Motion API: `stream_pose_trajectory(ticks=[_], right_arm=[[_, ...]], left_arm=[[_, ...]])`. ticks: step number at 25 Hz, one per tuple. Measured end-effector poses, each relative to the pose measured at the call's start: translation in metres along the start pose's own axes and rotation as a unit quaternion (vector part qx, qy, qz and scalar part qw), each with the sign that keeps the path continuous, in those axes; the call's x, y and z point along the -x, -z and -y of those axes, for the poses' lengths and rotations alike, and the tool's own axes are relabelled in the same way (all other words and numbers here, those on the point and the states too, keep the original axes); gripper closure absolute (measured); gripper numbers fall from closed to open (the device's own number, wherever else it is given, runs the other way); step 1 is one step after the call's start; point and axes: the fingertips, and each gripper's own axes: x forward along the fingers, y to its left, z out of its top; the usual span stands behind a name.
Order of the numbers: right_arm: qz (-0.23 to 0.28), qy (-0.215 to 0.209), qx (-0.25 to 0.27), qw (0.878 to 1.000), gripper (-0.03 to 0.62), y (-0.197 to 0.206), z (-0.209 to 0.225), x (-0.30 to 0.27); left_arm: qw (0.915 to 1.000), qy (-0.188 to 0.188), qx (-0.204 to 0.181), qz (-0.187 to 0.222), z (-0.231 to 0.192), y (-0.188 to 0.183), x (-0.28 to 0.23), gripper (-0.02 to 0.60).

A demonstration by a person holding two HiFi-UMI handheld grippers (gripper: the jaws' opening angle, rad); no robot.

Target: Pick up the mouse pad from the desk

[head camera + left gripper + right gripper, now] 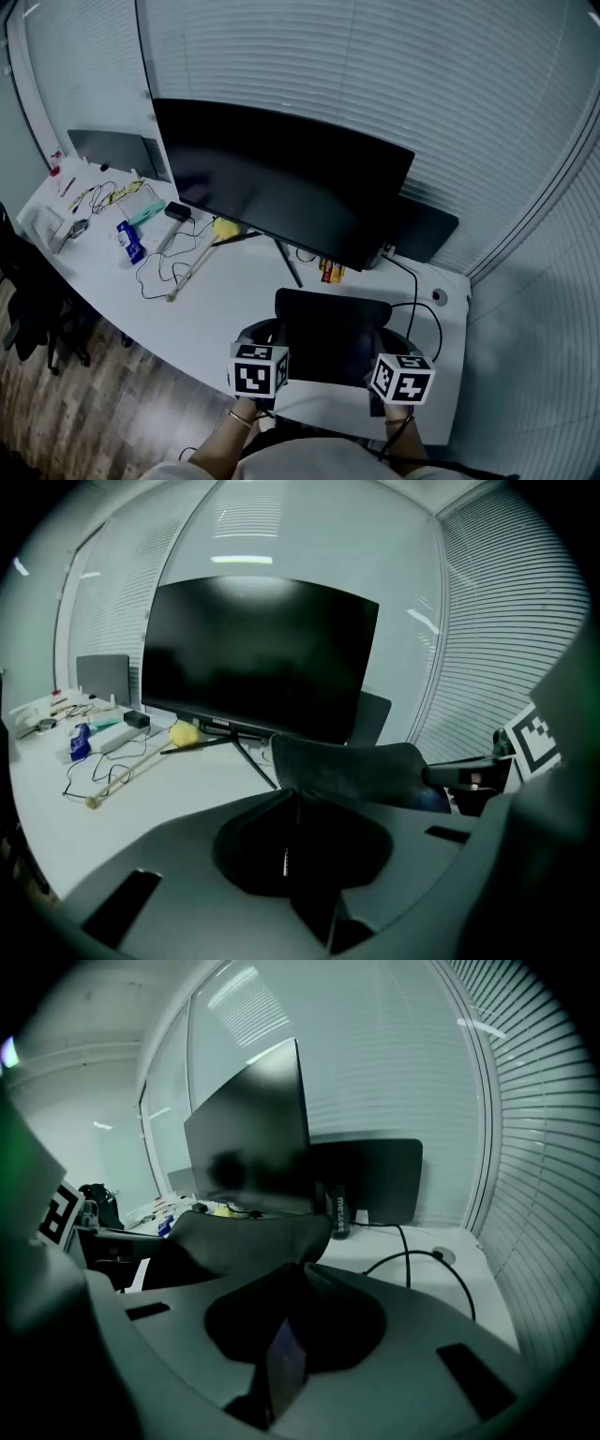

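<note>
Nearest, at the near edge of the table (216,323), two hands hold two tools side by side. The left hand (246,412) carries the left hand-held gripper (292,797) and the right hand (398,414) carries the right hand-held gripper (302,1274). Both point forward and slope downward. Each hand-held gripper has its jaws clamped on the near edge of the single black mouse pad (333,333), one towards each near corner. The pad is held above the near right part of the table, and its far edge curls upward.

One black cable (424,314) loops just beyond it, near the right edge. Further back stands one wide dark monitor (281,178), with one small yellow object (225,228) at its foot. Towards the far left corner lies a clear box (141,201); its contents cannot be made out.
</note>
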Motion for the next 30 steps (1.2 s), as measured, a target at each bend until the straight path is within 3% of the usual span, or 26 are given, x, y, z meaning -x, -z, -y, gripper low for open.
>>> stream_pose_trajectory(ticks=[8,16,30], right_arm=[[0.08,0.005,0.028,0.996,0.537,-0.063,0.0,0.03],[0.169,-0.007,0.032,0.985,0.537,-0.132,-0.008,0.07],[0.175,-0.01,0.022,0.984,0.539,-0.127,-0.016,0.076]], left_arm=[[0.9961,0.016,-0.035,0.08,0.016,-0.066,0.019,0.541],[0.9813,0.022,-0.08,0.174,0.031,-0.14,0.058,0.54],[0.9808,0.018,-0.076,0.178,0.029,-0.14,0.068,0.54]])
